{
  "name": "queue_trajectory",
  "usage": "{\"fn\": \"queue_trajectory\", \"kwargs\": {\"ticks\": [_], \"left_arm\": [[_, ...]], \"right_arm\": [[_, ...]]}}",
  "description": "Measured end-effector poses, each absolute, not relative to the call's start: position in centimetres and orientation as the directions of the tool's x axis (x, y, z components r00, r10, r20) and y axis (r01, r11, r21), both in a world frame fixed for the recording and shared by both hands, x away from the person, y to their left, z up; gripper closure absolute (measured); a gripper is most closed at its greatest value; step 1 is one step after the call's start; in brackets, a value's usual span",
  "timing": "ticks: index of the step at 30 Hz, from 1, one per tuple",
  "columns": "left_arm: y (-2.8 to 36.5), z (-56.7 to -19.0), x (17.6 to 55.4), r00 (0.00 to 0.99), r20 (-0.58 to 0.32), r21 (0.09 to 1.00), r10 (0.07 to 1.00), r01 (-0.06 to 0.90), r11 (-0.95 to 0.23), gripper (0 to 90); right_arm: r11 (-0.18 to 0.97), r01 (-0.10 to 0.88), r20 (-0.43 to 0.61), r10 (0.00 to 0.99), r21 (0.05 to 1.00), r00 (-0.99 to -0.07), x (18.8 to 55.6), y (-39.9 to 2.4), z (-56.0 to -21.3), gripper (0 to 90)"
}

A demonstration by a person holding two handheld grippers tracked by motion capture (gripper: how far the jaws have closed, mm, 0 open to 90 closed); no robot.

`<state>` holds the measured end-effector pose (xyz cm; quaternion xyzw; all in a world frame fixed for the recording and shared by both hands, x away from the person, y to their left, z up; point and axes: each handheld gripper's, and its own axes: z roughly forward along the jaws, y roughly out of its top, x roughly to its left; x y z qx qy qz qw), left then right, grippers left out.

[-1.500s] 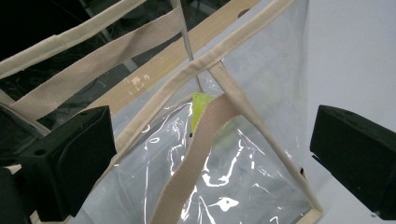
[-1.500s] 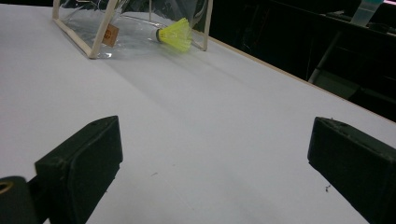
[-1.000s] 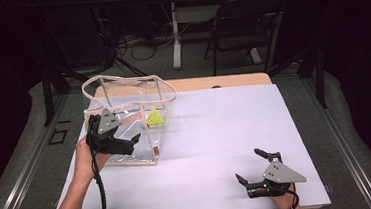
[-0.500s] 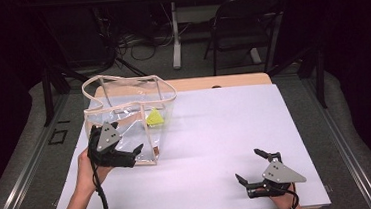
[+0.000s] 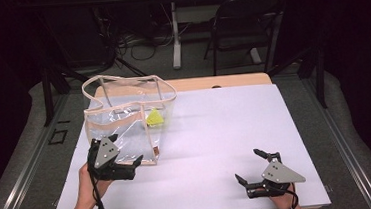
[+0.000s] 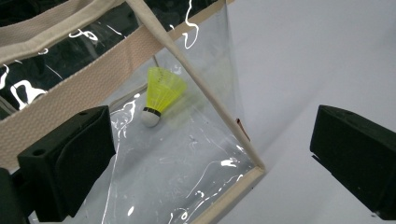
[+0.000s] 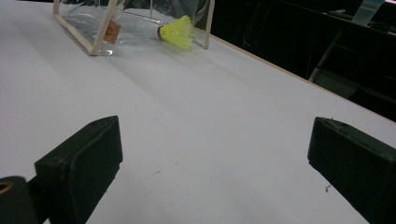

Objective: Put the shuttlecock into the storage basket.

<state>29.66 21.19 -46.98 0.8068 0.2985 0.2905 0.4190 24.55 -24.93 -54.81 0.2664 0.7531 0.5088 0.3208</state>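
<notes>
Bag (image 5: 124, 119) (shuttlecock (image 5: 154, 118) inside) released; left gripper (image 5: 128, 169) has withdrawn, gaping like right gripper (image 5: 251, 172).

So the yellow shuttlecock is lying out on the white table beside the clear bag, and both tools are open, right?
Not quite. The yellow shuttlecock lies inside the clear bag, not beside it; the left gripper view shows it through the plastic wall. The rest holds: the left tool and right tool are both open.
</notes>
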Motion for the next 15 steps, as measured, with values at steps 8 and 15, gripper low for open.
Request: {"fn": "queue_trajectory", "kwargs": {"ticks": [8, 15], "left_arm": [[21.6, -48.4, 28.7, 0.655, 0.210, 0.855, 0.725, 0.236, -0.461, 0.0], [22.0, -49.4, 28.0, 0.654, 0.193, 0.863, 0.732, 0.242, -0.444, 0.0]], "right_arm": [[0.339, 0.075, -0.211, 0.728, 0.938, -0.652, 24.6, -24.9, -54.8, 2.6], [0.338, 0.074, -0.210, 0.727, 0.938, -0.654, 24.6, -24.9, -54.9, 2.6]]}}
